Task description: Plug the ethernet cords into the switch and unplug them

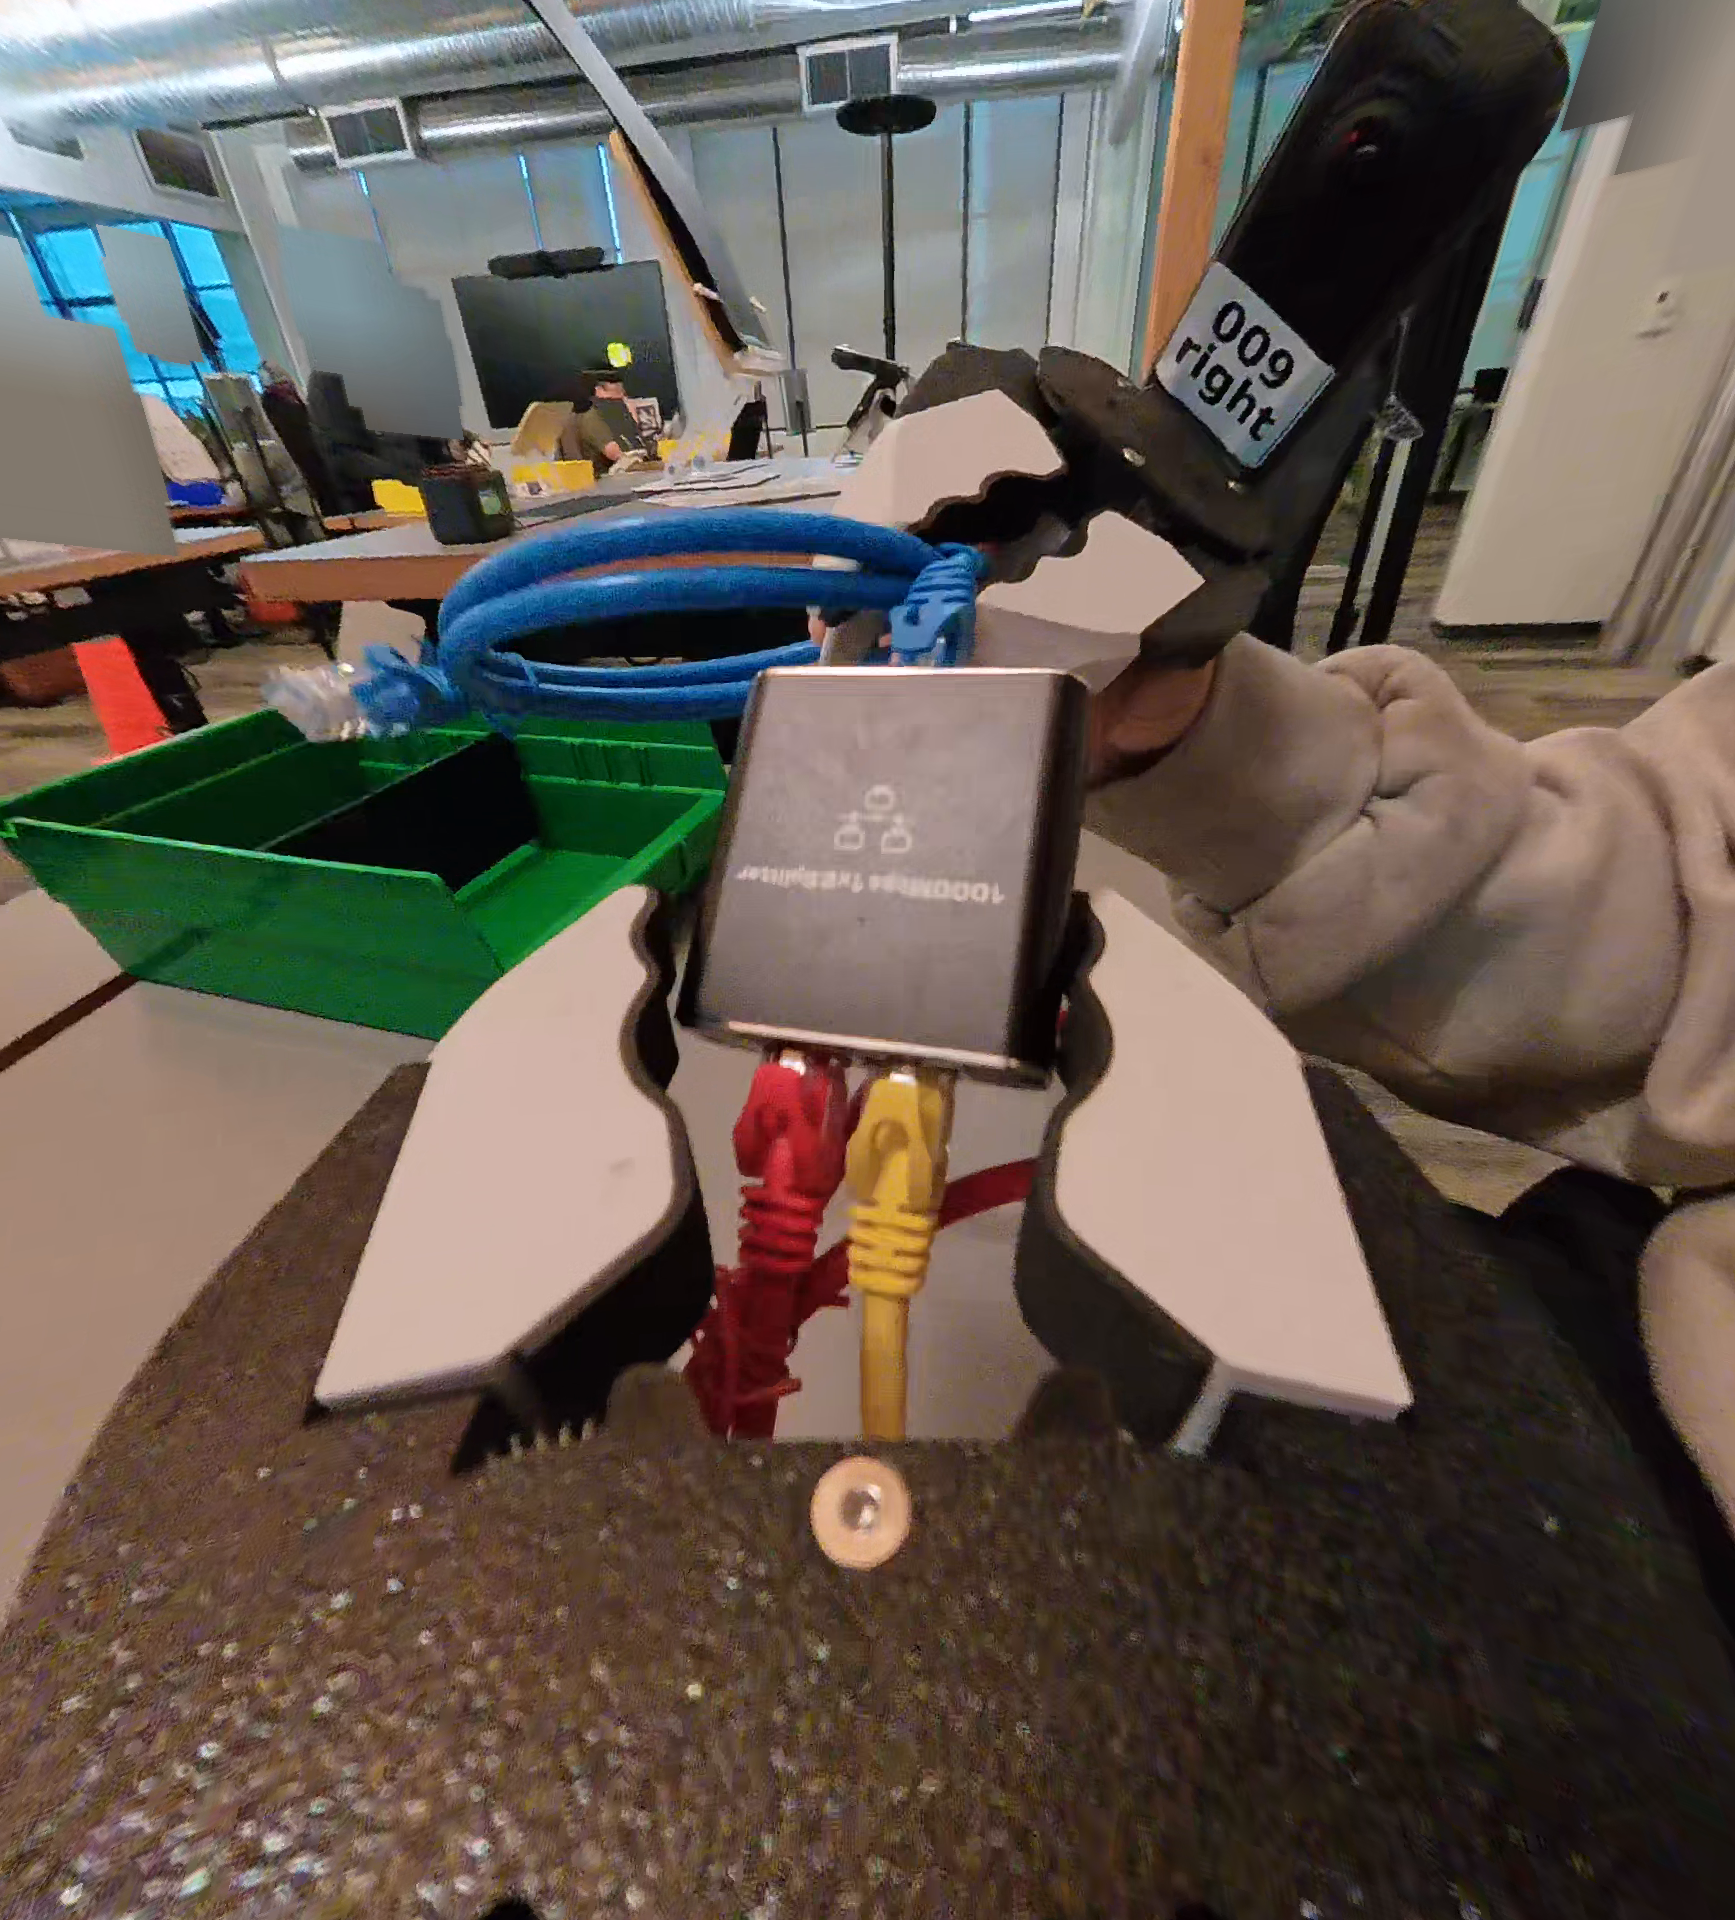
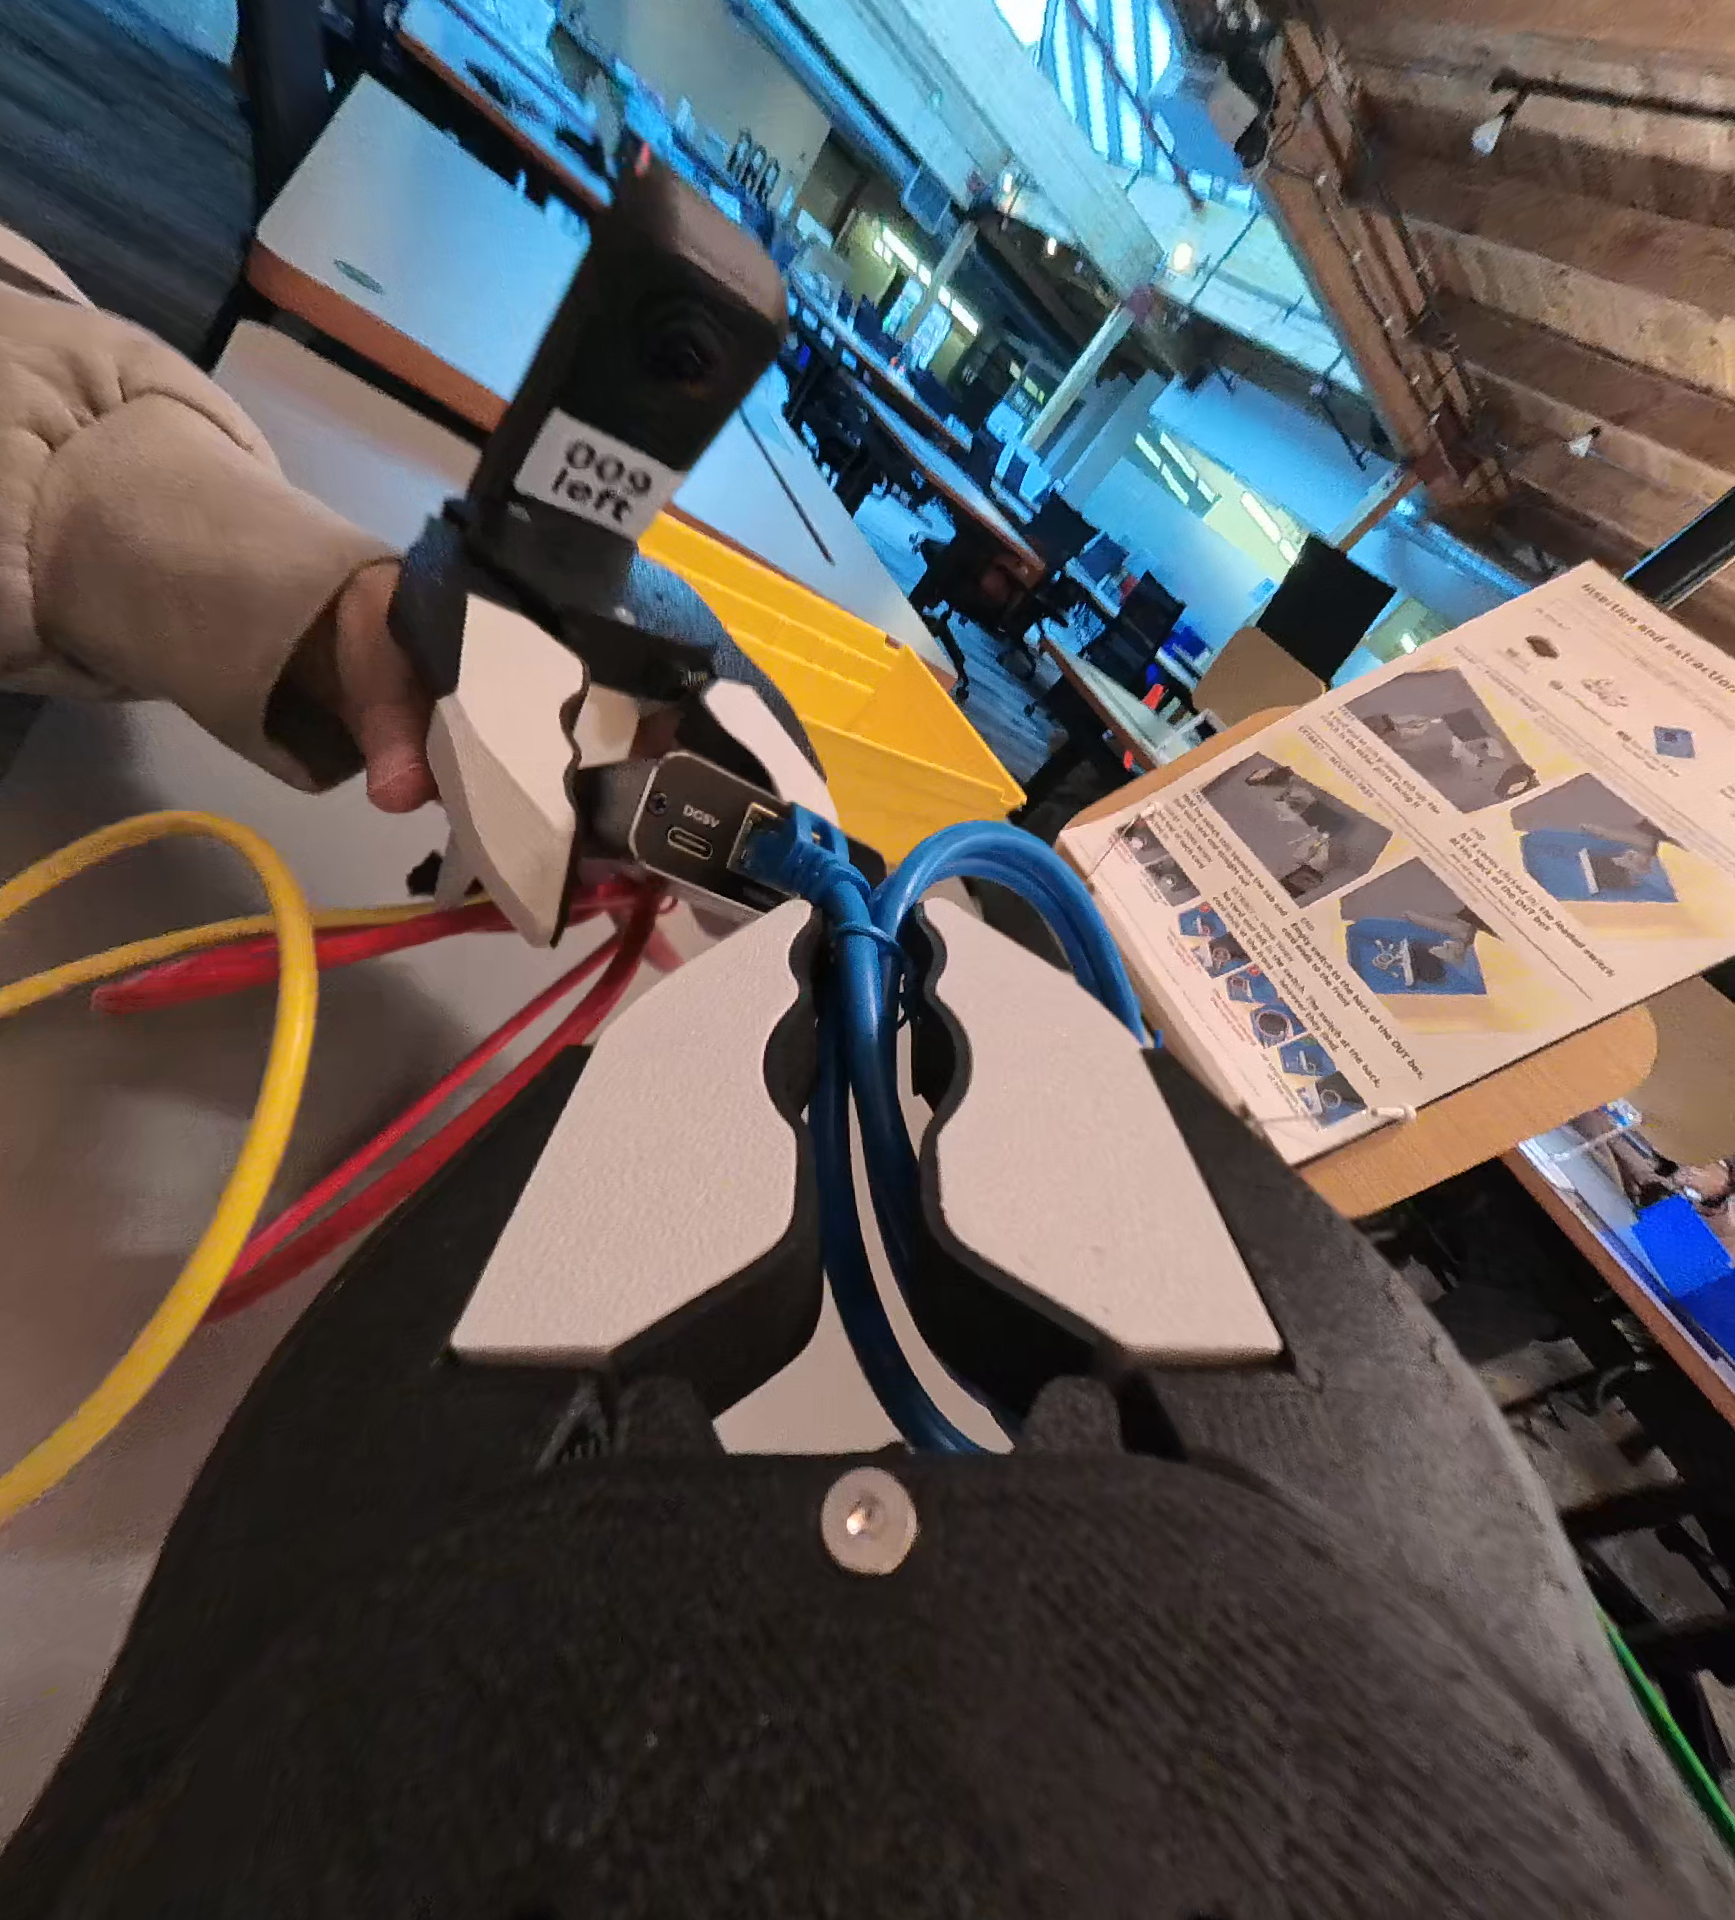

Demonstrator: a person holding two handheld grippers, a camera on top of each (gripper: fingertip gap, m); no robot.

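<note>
The small dark metal box with ports, the switch (image 1: pixel 894 873), is being held up above the pale table (image 1: pixel 63 1195). The left tool (image 1: pixel 868 997) is squeezing it by its two sides. A red cord (image 1: pixel 785 1164) and a yellow cord (image 1: pixel 894 1174) are sitting plugged in side by side at the end of the switch nearest the left camera, and both are trailing down onto the table. At the far end, the plug of a looped blue cord (image 2: pixel 790 847) is sitting in a port, next to a small oval socket. The right tool (image 2: pixel 863 966) is clenching the blue cord just behind that plug, and the rest of the loop (image 1: pixel 634 613) is hanging out to the side. Behind the switch, a green plastic bin (image 1: pixel 323 883) is resting on the table. A yellow plastic bin (image 2: pixel 873 707) and a printed picture sheet on a wooden board (image 2: pixel 1465 831) are standing farther off.
</note>
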